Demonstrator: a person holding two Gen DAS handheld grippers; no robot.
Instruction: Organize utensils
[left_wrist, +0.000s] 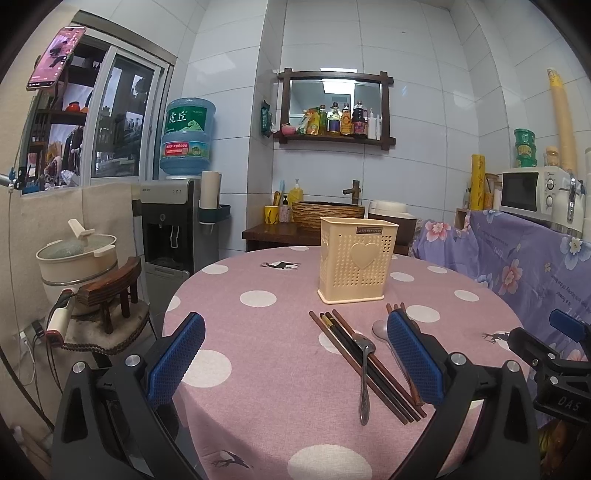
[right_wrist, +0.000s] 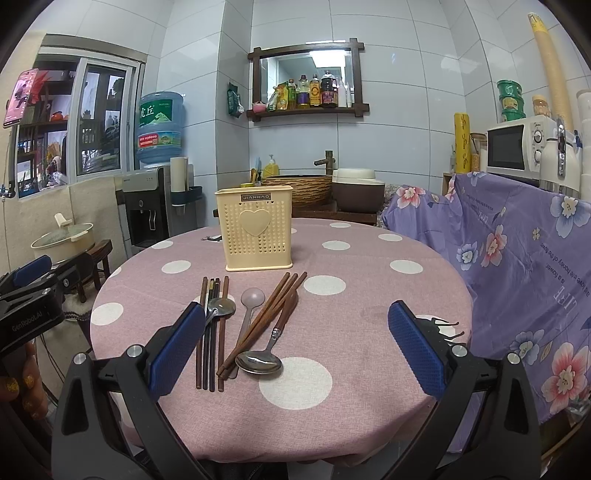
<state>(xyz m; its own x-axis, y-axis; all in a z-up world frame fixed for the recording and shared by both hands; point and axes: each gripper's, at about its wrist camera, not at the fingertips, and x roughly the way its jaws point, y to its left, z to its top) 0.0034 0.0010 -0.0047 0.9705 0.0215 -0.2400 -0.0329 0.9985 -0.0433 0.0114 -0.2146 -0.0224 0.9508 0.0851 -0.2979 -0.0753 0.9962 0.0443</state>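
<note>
Utensils lie loose before the holder (chopsticks, spoons); left gripper and right gripper hover level near them, jaws wide, empty.

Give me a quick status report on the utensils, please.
Left gripper and right gripper open, empty. Chopsticks and spoons on pink dotted tablecloth; cream perforated holder unobstructed.

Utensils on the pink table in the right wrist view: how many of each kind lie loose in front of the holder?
Spoons: 3, namely a large metal spoon, a small metal spoon and a pale plastic spoon
Chopsticks, dark group: 4 sticks
Chopsticks, reddish-brown group: 3 sticks
Total: 10 loose pieces; the cream holder shows none above its rim.
</note>
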